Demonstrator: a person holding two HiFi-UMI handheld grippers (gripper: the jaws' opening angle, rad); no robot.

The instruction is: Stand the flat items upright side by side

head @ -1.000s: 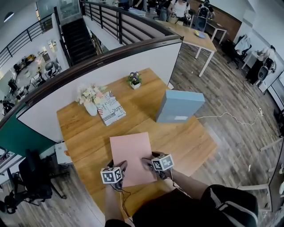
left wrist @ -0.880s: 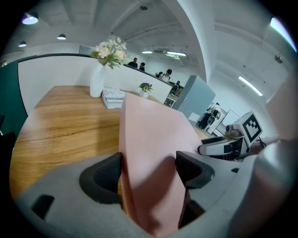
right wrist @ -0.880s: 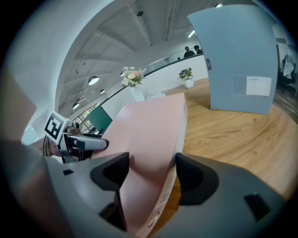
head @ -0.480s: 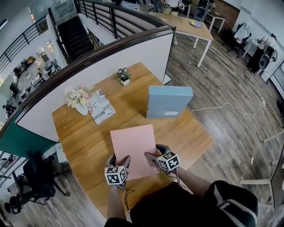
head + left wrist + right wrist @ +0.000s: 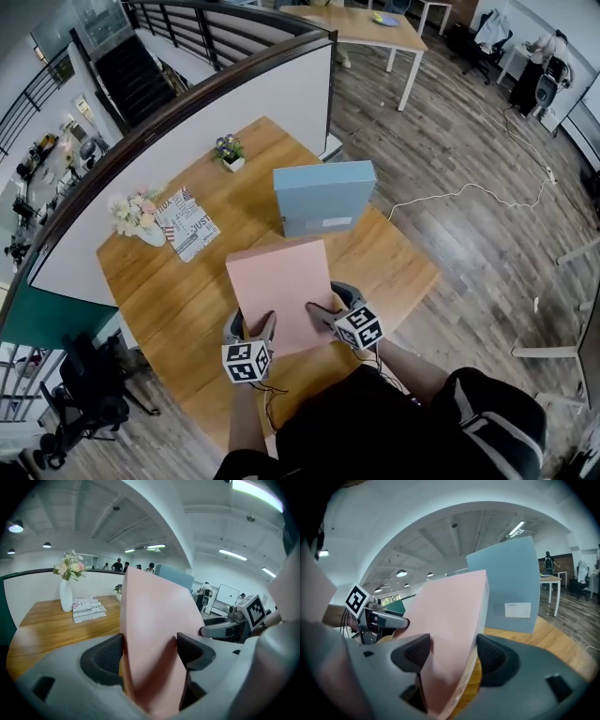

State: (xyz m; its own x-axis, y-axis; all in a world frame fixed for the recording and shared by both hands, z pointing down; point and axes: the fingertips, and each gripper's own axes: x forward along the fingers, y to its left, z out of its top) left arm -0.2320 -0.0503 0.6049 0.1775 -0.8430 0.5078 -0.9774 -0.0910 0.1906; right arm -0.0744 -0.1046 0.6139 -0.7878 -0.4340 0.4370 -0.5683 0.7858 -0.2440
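Pink box (image 5: 279,292) gripped both sides; book (image 5: 185,223) cover reads "JUST".

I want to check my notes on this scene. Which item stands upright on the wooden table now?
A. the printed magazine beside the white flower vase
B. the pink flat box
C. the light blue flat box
C: the light blue flat box stands on its edge on the wooden table, while the pink flat box is tilted, gripped by the left gripper and the right gripper, and the printed magazine lies flat.
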